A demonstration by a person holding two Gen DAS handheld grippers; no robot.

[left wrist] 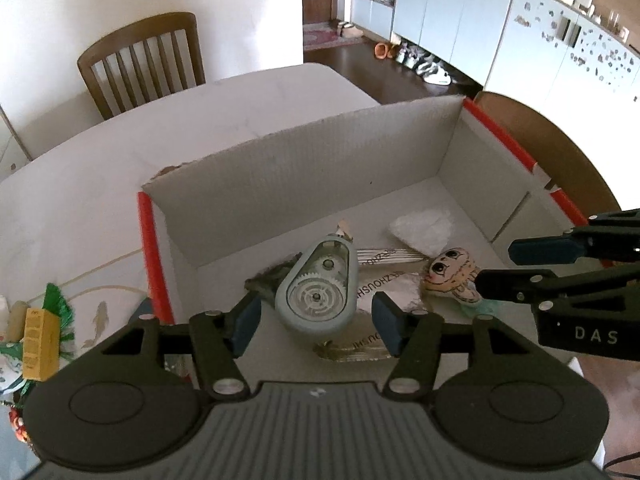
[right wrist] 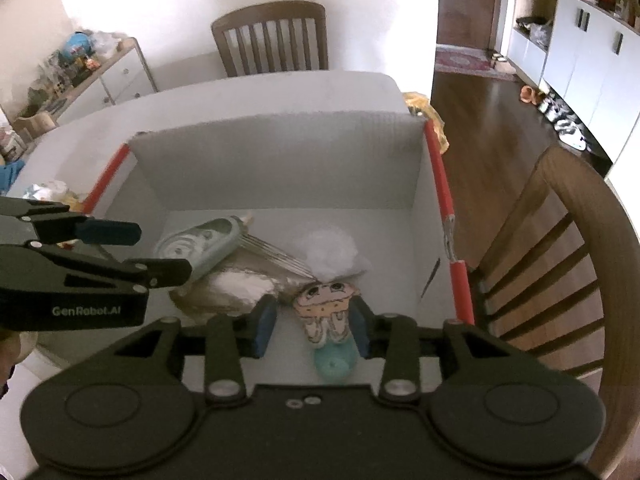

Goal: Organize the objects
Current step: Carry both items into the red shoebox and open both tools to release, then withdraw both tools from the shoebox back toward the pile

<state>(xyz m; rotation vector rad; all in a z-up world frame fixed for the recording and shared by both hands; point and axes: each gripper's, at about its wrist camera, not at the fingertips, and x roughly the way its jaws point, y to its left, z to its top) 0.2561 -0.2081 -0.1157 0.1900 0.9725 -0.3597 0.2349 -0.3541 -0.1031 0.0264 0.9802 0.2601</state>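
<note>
Blue-padded left gripper (left wrist: 316, 326), rounded plastic tape dispenser (left wrist: 316, 292), cardboard box (left wrist: 304, 168)

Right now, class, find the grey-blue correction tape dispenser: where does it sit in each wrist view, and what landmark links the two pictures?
Left wrist view: correction tape dispenser lies centre, inside the cardboard box, between the left claw's open fingers.
Right wrist view: dispenser lies left of centre, behind the left claw.
Shared landmark: the cartoon cupcake toy.
</note>
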